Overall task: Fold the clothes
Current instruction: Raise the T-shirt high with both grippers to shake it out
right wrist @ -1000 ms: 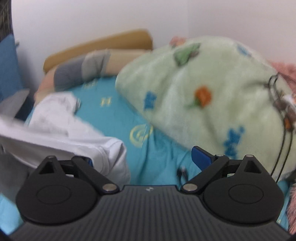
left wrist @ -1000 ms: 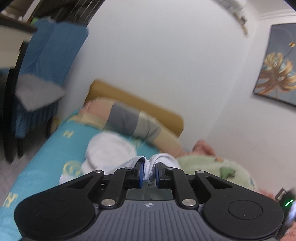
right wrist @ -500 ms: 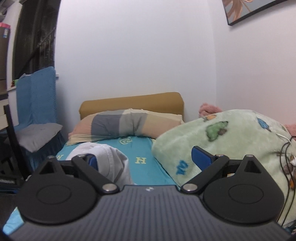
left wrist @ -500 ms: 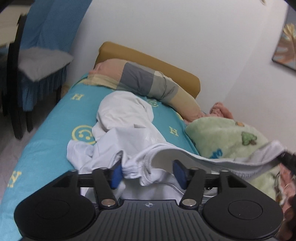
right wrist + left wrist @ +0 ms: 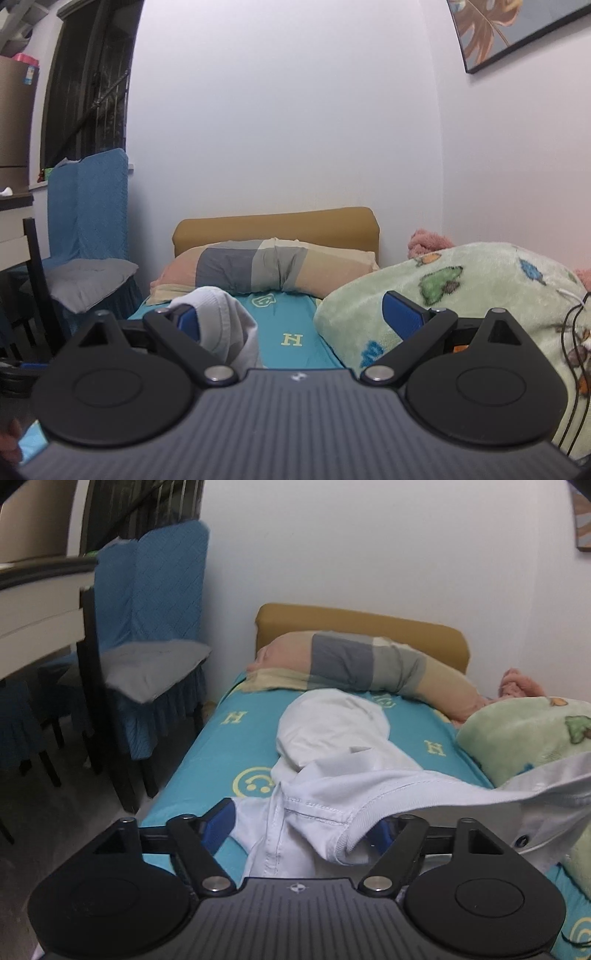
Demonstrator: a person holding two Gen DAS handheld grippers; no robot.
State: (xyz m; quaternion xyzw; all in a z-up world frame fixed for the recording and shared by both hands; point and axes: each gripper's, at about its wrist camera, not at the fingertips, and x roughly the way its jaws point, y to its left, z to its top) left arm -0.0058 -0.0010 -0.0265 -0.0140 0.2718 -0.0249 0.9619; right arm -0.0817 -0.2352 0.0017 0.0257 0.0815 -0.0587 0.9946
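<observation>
Here both tongs gape wide; the white garment (image 5: 332, 786) lies rumpled, unfolded.

R claw (image 5: 299, 317) open, white garment (image 5: 225, 321) btwn

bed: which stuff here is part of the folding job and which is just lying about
Part of the job:
- white garment
- left tongs, open, garment draped between them
- right tongs, open

Just lying about:
- striped pillow
- green blanket
- blue chair
- pink cloth
</observation>
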